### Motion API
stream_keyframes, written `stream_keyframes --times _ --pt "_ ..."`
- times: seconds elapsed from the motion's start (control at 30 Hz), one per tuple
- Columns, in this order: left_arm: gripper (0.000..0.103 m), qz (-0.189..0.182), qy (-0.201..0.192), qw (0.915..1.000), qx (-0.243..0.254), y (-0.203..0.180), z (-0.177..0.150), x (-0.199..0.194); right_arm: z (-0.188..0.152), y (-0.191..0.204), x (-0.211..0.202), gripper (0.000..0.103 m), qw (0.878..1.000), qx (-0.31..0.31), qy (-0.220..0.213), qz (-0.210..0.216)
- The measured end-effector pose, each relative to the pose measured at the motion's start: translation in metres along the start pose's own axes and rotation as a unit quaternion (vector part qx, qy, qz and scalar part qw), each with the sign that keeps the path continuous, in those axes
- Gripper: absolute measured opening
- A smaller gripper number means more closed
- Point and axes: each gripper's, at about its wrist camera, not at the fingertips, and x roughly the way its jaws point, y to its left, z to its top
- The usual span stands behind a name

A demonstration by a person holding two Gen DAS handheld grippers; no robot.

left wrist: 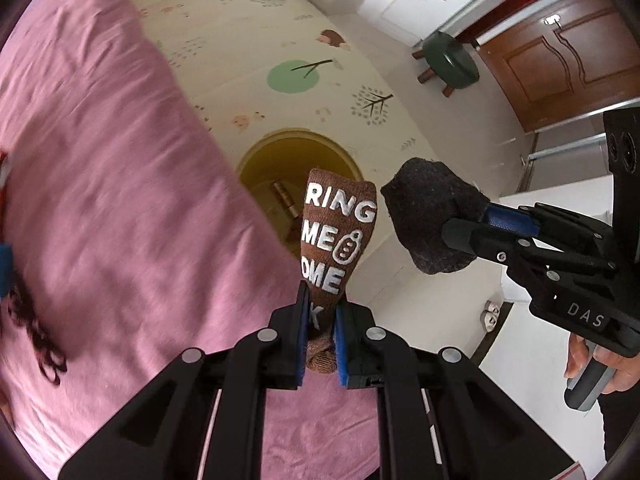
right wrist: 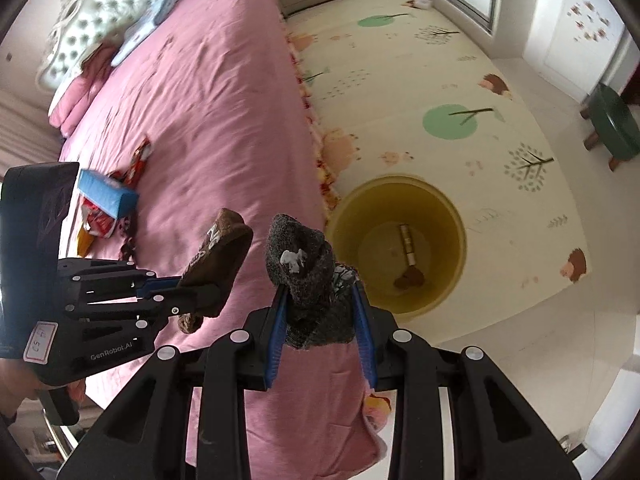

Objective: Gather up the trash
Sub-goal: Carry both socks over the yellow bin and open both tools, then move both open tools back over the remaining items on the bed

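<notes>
My left gripper (left wrist: 322, 308) is shut on a brown sock (left wrist: 338, 232) with white lettering, held up over the edge of the pink bed. It also shows in the right wrist view (right wrist: 216, 264). My right gripper (right wrist: 320, 300) is shut on a dark grey sock (right wrist: 308, 276), which also shows in the left wrist view (left wrist: 434, 216). A yellow bin (right wrist: 456, 232) stands on the floor by the bed, just beyond both socks. It holds a small tube and a brown scrap. The bin also shows in the left wrist view (left wrist: 256, 160).
The pink bed (right wrist: 208, 92) carries a blue box (right wrist: 106, 196) and red snack wrappers (right wrist: 138, 162) at its left. A patterned play mat (right wrist: 440, 80) covers the floor. A green stool (left wrist: 450, 60) stands near a wooden door (left wrist: 560, 56).
</notes>
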Motion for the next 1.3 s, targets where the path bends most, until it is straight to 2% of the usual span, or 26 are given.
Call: stream_keyframes --times 0.33,0.4,0.43,0.47,0.5,0.53,0.57,0.9,1.1,1.3 --pt "0.012 -0.008 0.008 0.9992 0.039 -0.033 0.041 0.021 0.012 -0.048 -0.008 0.032 0.999 0.041 -0.024 -0.009" --pt "0.015 -0.013 0.001 0.9988 0.047 -0.039 0.049 0.020 0.017 -0.055 -0.012 0.036 0.998 0.046 -0.030 -0.013" --pt "0.020 -0.012 -0.002 0.9987 0.049 -0.042 0.052 0.020 0.020 -0.059 -0.013 0.039 0.998 0.048 -0.033 -0.012" --pt "0.046 -0.010 -0.006 0.9987 0.050 -0.044 0.057 0.019 0.022 -0.062 -0.015 0.040 0.998 0.053 -0.038 -0.012" --pt "0.079 -0.011 -0.008 0.9989 0.045 -0.044 0.059 0.017 0.024 -0.065 -0.017 0.043 0.998 0.057 -0.040 -0.013" --pt "0.084 -0.012 -0.016 0.9990 0.041 -0.043 0.061 0.015 0.027 -0.069 -0.020 0.046 0.997 0.063 -0.045 -0.011" --pt "0.082 -0.013 -0.026 0.9989 0.038 -0.042 0.064 0.012 0.028 -0.070 -0.021 0.047 0.997 0.066 -0.046 -0.011" --pt "0.080 0.014 -0.029 0.9982 0.052 -0.031 0.063 -0.002 0.037 -0.056 -0.021 0.047 0.998 0.049 -0.045 -0.011" --pt "0.079 0.021 -0.040 0.9985 0.031 -0.011 0.047 -0.019 0.044 -0.025 -0.020 0.047 0.999 0.021 -0.041 -0.003" --pt "0.079 0.030 -0.057 0.9979 -0.009 0.027 0.016 -0.045 0.049 0.025 -0.019 0.047 0.999 -0.022 -0.036 0.013"
